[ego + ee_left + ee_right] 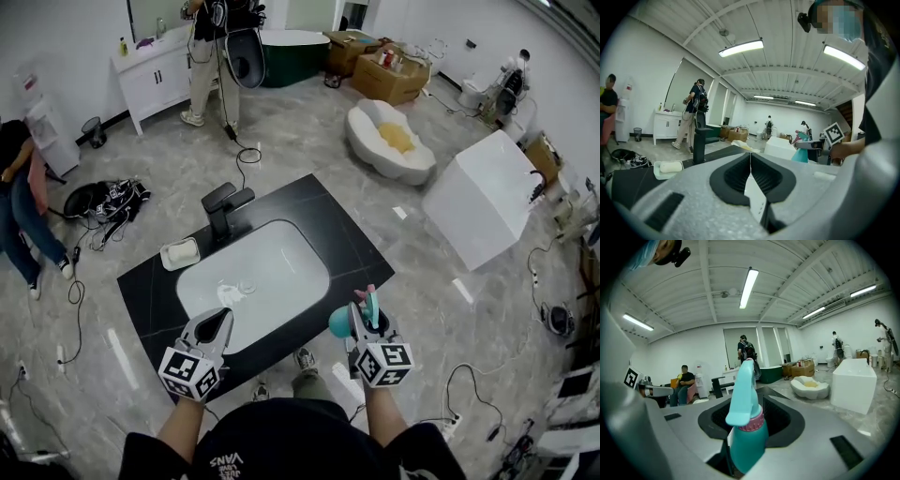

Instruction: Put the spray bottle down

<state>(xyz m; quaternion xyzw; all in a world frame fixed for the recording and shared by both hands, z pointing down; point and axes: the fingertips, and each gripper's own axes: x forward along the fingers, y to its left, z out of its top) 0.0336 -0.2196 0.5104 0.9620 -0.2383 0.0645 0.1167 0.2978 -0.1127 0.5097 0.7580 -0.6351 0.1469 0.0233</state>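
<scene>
A teal spray bottle [341, 322] with a pink collar stands upright between the jaws of my right gripper [362, 317], which is shut on it, just off the near right edge of the black countertop [328, 220]. In the right gripper view the bottle [746, 437] fills the middle, its trigger head pointing away. My left gripper [214, 324] hovers over the near rim of the white sink basin [281, 281]; its jaws meet in a thin line [750, 161] and hold nothing. From the left gripper view the bottle [801, 153] shows at the right.
A black faucet [225, 208] and a soap dish [180, 253] stand behind the basin. A white block [483, 197] and a white oval tub [389, 141] sit on the floor to the right. Cables trail around. A person [211, 56] stands at a white vanity [155, 75].
</scene>
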